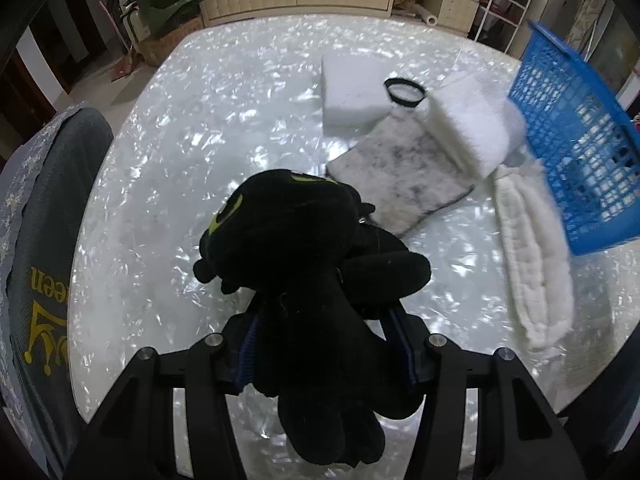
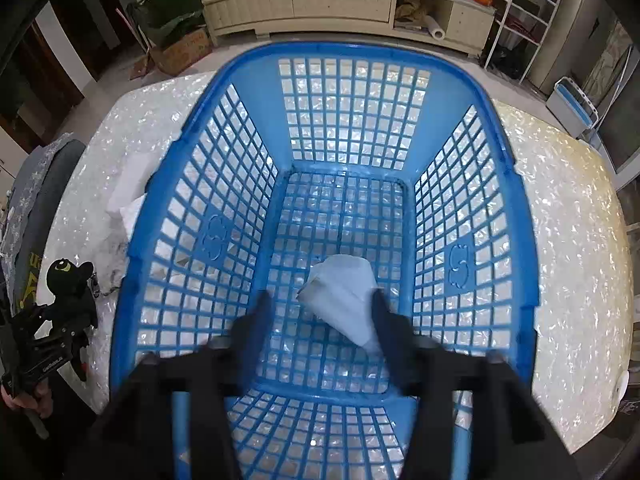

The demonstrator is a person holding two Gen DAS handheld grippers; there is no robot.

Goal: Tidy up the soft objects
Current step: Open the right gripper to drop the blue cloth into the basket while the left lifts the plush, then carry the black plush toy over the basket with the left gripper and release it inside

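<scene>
black plush toy (image 1: 312,280) clamped in left gripper (image 1: 324,344), above table (image 1: 180,160)

The black plush toy (image 1: 304,280) hides the left gripper's fingertips; the blue plastic lattice basket (image 1: 580,152) is blurred and cut off at the right edge.

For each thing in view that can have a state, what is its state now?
left gripper: shut on the black plush toy.
black plush toy: held, lifted off the table.
right gripper: fingers open, over the basket.
white cloth: loose between the open fingers, in the basket.
blue basket: upright on the table.
grey stained pad: flat on the table.
</scene>
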